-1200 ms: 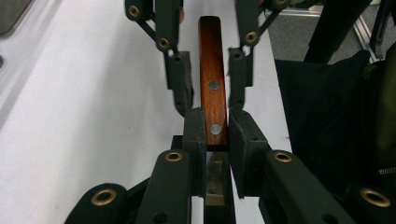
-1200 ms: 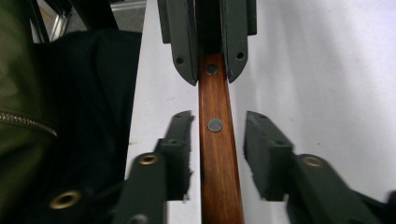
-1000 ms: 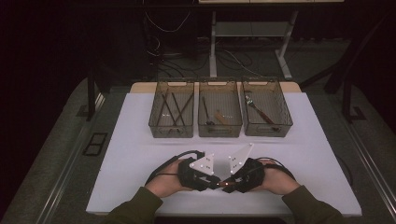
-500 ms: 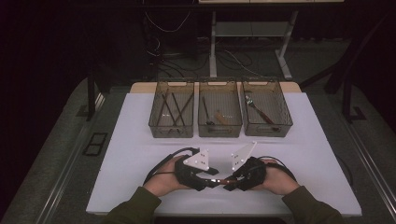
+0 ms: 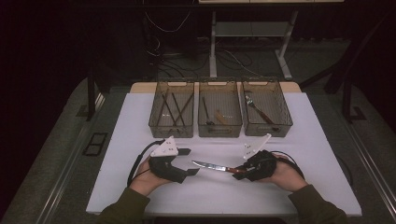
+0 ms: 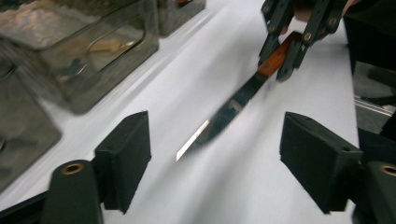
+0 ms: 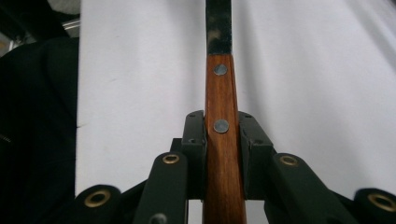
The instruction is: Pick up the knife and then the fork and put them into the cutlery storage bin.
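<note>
No readable text, label, brand or number anywhere.

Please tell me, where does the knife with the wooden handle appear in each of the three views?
High view: the knife lies low in the middle, its handle in the right gripper.
Left gripper view: upper middle, slanting between the open jaws.
Right gripper view: centre, the handle clamped, the blade pointing up.
Shared landmark: the white table.
</note>
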Demonstrator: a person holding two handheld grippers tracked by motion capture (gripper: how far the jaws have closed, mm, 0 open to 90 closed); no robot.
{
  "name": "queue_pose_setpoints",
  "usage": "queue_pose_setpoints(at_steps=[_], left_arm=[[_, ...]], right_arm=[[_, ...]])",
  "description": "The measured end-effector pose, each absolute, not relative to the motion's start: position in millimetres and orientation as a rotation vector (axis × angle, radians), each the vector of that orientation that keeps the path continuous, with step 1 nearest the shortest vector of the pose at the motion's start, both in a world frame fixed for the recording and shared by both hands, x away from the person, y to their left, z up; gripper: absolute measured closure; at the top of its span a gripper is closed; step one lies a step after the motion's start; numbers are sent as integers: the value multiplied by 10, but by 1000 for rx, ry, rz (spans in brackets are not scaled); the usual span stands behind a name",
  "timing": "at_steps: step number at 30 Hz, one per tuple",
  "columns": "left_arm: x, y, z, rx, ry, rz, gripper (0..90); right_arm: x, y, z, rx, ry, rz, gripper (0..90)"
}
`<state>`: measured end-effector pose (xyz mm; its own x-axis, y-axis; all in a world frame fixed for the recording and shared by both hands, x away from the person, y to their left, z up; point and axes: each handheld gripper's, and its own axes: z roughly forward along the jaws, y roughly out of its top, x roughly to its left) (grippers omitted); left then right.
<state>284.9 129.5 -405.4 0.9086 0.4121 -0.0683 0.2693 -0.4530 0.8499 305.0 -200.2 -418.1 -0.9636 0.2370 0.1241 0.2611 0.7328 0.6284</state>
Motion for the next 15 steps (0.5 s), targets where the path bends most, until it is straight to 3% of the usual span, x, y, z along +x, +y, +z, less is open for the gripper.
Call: queue_pose_setpoints(at_steps=[15], left_arm=[[2772,1506,-4337,2059,645,210,9]], right_arm=[[3161,-2295,-4122,-677,-2871,-1108,757]])
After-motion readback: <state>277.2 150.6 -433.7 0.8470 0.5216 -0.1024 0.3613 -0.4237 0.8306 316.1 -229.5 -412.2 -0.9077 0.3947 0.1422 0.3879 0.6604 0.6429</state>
